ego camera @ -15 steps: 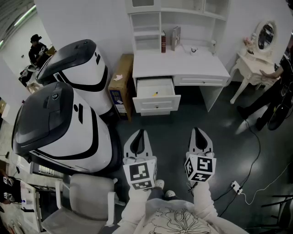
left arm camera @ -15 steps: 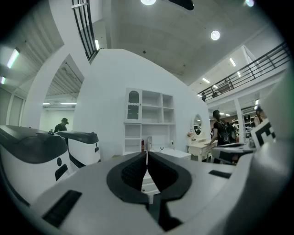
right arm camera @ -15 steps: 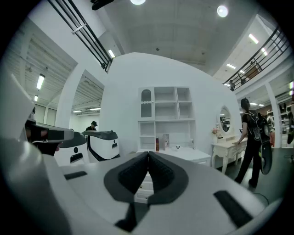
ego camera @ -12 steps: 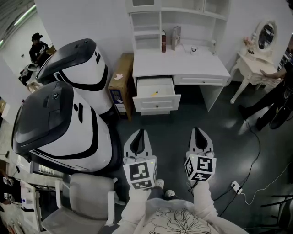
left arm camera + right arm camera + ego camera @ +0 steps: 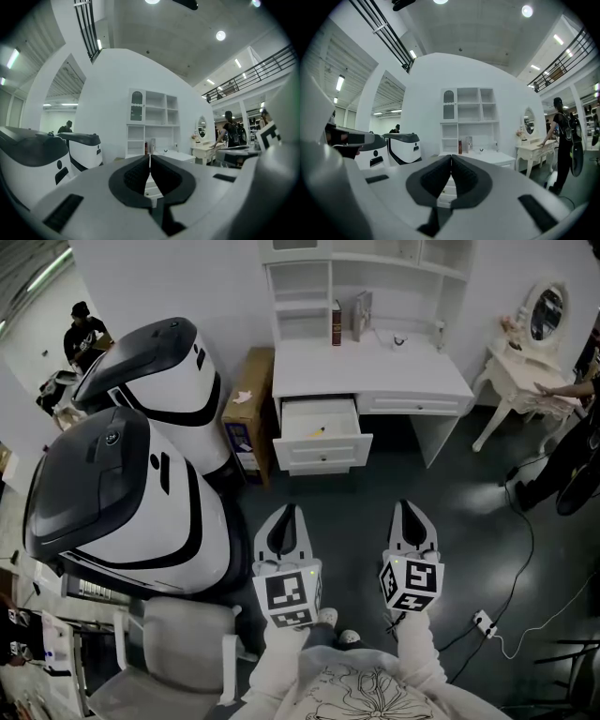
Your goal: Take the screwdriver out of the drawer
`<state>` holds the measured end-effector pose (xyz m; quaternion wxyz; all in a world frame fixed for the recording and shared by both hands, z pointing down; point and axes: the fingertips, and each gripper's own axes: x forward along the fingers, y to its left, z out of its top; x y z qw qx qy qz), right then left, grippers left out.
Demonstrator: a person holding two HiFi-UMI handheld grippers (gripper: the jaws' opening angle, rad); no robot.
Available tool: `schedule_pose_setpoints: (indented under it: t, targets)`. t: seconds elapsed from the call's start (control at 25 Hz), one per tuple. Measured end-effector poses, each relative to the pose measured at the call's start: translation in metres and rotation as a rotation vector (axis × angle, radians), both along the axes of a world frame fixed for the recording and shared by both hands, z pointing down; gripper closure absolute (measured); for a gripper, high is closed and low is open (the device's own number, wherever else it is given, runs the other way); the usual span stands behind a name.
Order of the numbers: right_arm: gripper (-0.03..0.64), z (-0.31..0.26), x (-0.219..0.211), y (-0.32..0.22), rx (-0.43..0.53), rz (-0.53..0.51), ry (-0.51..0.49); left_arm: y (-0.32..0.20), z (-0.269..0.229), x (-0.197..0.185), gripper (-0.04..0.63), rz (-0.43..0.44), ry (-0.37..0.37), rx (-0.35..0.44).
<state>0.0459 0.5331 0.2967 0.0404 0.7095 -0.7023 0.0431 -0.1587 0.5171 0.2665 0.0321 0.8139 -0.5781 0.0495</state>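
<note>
Right now you hold both grippers side by side, low and close to your body, well short of the white desk (image 5: 412, 381) at the far side of the room. Your left gripper (image 5: 289, 510) has its jaws pressed together with nothing between them; in its own view the two dark pads meet in a thin line. Your right gripper (image 5: 403, 506) is the same, jaws together and empty. Both point roughly level toward the desk. The left drawer (image 5: 322, 454) of the desk stands pulled out toward you, and the screwdriver (image 5: 319, 431), a little yellow thing too small to make out in detail, lies on the drawer's floor toward its right side, well apart from both grippers. The right drawer (image 5: 412, 405) beside it is closed. A shelf unit (image 5: 295, 282) rises from the far edge of the desk, and a dark book (image 5: 335, 326) stands upright on the desktop. A cardboard box (image 5: 248, 409) stands just left of the desk, between it and two large white-and-black machines (image 5: 131, 493) on your left. A grey chair (image 5: 178, 648) sits near you at the left. At the far right is a dressing table (image 5: 511, 371) with an oval mirror (image 5: 545, 310), and a person (image 5: 562, 451) stands by it with a hand on the top. A cable (image 5: 527, 554) trails across the dark floor at the near right
</note>
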Motion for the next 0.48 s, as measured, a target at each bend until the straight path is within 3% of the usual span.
schedule_pose_setpoints:
  t: [0.48]
  targets:
    - [0.614, 0.016, -0.012, -0.032, -0.010, 0.047, -0.035, -0.043, 0.016, -0.012, 0.584, 0.044, 0.000, -0.019]
